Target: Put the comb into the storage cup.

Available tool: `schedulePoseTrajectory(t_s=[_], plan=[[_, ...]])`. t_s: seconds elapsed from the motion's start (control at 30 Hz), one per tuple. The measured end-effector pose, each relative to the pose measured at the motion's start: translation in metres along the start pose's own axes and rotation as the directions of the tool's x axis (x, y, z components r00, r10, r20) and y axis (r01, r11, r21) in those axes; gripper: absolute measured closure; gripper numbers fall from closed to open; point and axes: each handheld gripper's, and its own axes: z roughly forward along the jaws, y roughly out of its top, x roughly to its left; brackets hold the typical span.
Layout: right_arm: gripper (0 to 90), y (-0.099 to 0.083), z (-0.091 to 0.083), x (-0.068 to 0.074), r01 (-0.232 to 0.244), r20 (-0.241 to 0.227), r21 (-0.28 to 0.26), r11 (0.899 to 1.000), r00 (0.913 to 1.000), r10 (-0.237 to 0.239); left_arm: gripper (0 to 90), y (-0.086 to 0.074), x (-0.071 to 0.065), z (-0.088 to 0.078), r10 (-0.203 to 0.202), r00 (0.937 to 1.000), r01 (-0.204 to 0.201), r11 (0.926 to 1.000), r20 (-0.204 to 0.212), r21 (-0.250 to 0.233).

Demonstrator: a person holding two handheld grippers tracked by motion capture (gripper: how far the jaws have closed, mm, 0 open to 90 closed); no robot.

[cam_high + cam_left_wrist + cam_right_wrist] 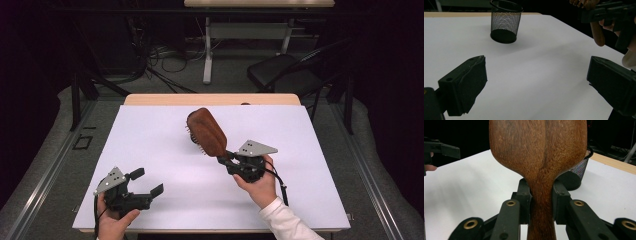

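Two grippers are working above the white table (150,145): the right gripper (541,197) is clamping a wooden hairbrush (539,152) by its handle, just before the mesh cup (506,21); the left gripper (536,80) is gaping wide, empty.

we see a white sheet (165,165) covering most of the bench (210,99), whose pale wooden edge shows along the far side. a black mesh cup (505,21) stands upright on the white sheet in the left gripper view, near that far wooden edge; in the right gripper view the same mesh cup (576,173) is partly hidden. beyond the bench, on the grey carpeted floor (165,75), we see a tangle of dark cables (150,62) and the white leg of a second desk (207,50), whose light top runs along the upper edge. a black chair (282,72) stands to the right of that leg.
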Motion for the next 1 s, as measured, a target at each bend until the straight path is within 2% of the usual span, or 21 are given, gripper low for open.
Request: schedulePoseTrajectory(t_s=[0.23, 0.5, 0.6, 0.77, 0.9, 1.0], plan=[[72.3, -0.001, -0.001, 0.001, -0.003, 0.001, -0.007, 1.000, 1.0000, 0.003, 2.7, 0.014, -0.004, 0.009, 0.013, 0.9996, -0.013, 0.9999, 0.026, 0.010], [72.3, -0.001, 0.000, 0.001, -0.007, 0.001, -0.007, 1.000, 1.0000, 0.007, 1.7, 0.032, -0.010, 0.022, 0.010, 0.9981, -0.010, 0.9999, 0.061, 0.003], [72.2, -0.001, -0.001, 0.001, -0.009, 0.000, -0.011, 1.000, 1.0000, 0.009, 1.6, 0.039, -0.012, 0.028, 0.010, 0.9978, -0.011, 0.9998, 0.065, 0.016], [72.3, -0.001, -0.001, 0.002, -0.014, 0.001, -0.017, 1.000, 0.9999, 0.014, 1.6, 0.051, -0.016, 0.036, -0.002, 0.9965, 0.000, 0.9997, 0.083, 0.026], [72.3, -0.001, -0.001, 0.002, -0.009, 0.002, -0.020, 1.000, 1.0000, 0.009, 1.5, 0.059, -0.019, 0.042, -0.013, 0.9934, 0.010, 0.9995, 0.114, 0.031], [72.3, -0.002, -0.001, 0.002, -0.009, 0.004, -0.022, 1.000, 1.0000, 0.009, 1.6, 0.065, -0.021, 0.046, -0.022, 0.9926, 0.017, 0.9988, 0.119, 0.045]])
